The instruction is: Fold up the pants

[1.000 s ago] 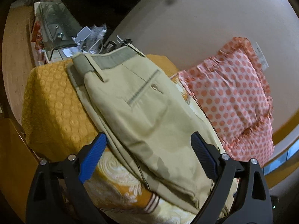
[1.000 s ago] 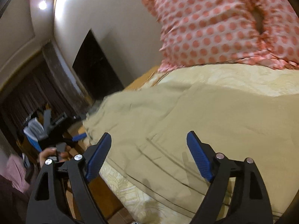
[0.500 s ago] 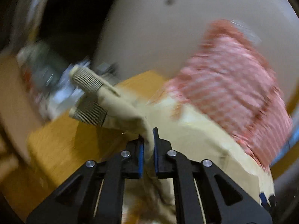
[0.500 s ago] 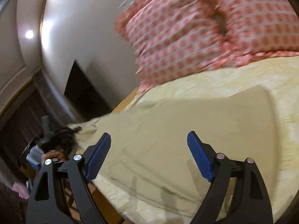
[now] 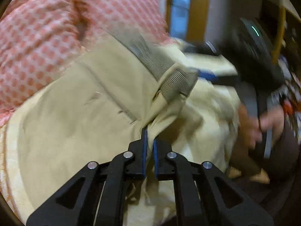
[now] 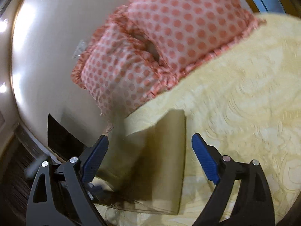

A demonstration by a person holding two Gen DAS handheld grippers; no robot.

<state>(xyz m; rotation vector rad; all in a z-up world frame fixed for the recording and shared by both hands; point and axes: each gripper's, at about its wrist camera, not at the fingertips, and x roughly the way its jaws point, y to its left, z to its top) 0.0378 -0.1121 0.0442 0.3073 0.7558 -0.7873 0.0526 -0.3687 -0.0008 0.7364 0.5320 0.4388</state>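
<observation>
The khaki pants (image 5: pixel 80 113) lie on the pale yellow bedspread (image 6: pixel 244 94). My left gripper (image 5: pixel 149 137) is shut on a fold of the pants near the grey ribbed waistband (image 5: pixel 160 66), which is lifted and carried over the rest of the garment. In the right wrist view a folded part of the pants (image 6: pixel 161 160) lies between the fingers of my right gripper (image 6: pixel 150 150), which is open and holds nothing. The view is blurred by motion.
A pink polka-dot pillow (image 5: pixel 56 24) (image 6: pixel 160 43) leans on the cream wall (image 6: pixel 52 47) behind the pants. A person's hand (image 5: pixel 263 124) and dark gear show at the right in the left wrist view. A dark opening (image 6: pixel 58 131) sits low on the wall.
My left gripper closed on the pants near the waistband and swung it across toward the pillow side. My right gripper stayed open and moved along the pants.
</observation>
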